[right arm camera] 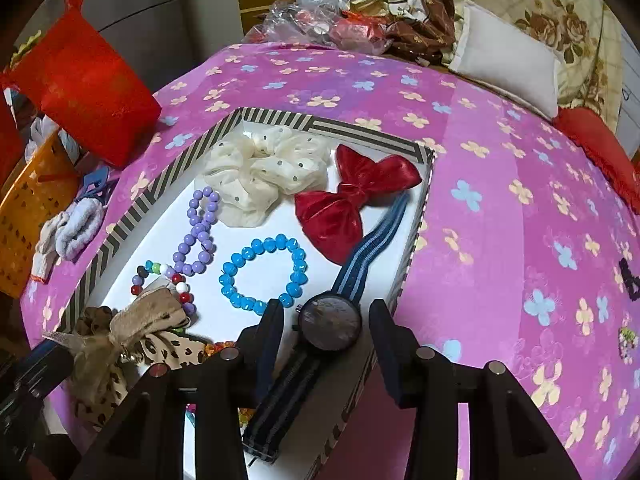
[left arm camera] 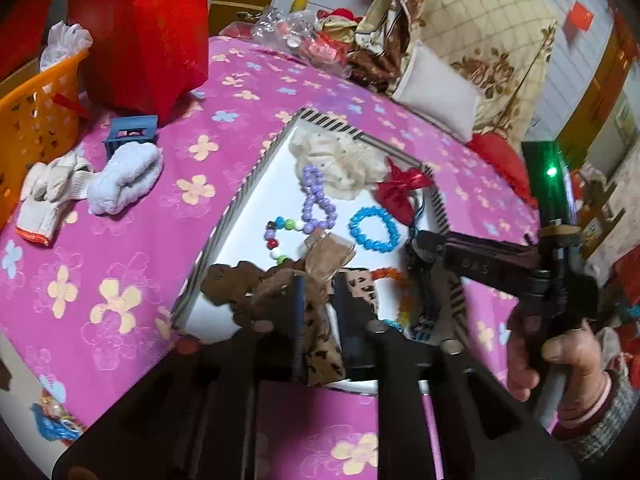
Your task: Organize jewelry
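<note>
A striped box (right arm camera: pixel 132 208) with a white floor holds a cream scrunchie (right arm camera: pixel 260 168), a red bow (right arm camera: pixel 352 200), and purple (right arm camera: pixel 198 236), blue (right arm camera: pixel 264 272) and mixed-colour (right arm camera: pixel 164 280) bead bracelets. A leopard-print bow (left arm camera: pixel 320 340) lies at the box's near end between the fingers of my left gripper (left arm camera: pixel 323 280), which stands slightly open around it. My right gripper (right arm camera: pixel 328 316) is open over the box's right side. A dark round watch (right arm camera: pixel 330 328) on a blue striped strap lies between its fingers, with a gap on each side.
On the pink flowered cloth (right arm camera: pixel 480 240) stand a red bag (right arm camera: pixel 80 80) and an orange basket (left arm camera: pixel 36 120) at the left, with rolled socks (left arm camera: pixel 124 180) beside them. A white pillow (right arm camera: pixel 508 64) and a cluttered pile sit at the back. Small trinkets (right arm camera: pixel 628 280) lie at the far right.
</note>
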`<state>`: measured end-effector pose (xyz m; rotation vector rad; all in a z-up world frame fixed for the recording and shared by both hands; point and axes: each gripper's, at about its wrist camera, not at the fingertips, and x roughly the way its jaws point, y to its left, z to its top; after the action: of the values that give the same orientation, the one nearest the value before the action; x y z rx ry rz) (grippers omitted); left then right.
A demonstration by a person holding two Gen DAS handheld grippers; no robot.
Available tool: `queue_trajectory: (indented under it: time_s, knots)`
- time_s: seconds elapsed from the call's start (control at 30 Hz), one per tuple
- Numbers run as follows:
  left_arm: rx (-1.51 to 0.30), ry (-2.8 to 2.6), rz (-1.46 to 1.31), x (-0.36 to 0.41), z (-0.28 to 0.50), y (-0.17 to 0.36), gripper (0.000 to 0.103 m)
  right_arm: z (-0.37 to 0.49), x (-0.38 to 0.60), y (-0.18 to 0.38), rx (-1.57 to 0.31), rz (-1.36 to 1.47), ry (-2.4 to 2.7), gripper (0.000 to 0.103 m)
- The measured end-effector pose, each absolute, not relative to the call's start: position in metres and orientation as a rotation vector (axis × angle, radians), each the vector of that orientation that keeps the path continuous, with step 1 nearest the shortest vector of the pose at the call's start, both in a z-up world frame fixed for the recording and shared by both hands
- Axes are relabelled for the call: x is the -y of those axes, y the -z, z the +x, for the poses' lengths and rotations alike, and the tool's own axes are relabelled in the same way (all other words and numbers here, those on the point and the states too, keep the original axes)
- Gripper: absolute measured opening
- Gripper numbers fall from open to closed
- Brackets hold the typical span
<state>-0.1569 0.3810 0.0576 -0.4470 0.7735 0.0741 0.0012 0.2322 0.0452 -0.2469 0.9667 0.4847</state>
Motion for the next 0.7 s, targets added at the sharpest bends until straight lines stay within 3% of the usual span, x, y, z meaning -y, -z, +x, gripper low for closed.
queue_trajectory:
  time_s: [0.1,0.17,0.3,0.7]
  knots:
    - [-0.739,-0.062,-0.471,-0.383,-0.16,-0.062,0.037,-0.004,-0.231,-0.051,-0.933,-0.269,-0.464,0.044]
    - [-0.707,-0.064,-0.484,-0.385,-0.163,-0.067,0.039,-0.007,-0.227,-0.058,-0.915,-0.25,-0.461,0.044]
    - [-0.631,-0.128,-0.535,-0.398,-0.174,-0.074,0.053,-0.018,-0.22,-0.072,-0.885,-0.222,-0.483,0.044]
    - [-0.671,-0.22,-0.534,-0.402,-0.169,-0.062,0.054,-0.084,-0.105,-0.06,-0.909,-0.178,-0.413,0.044]
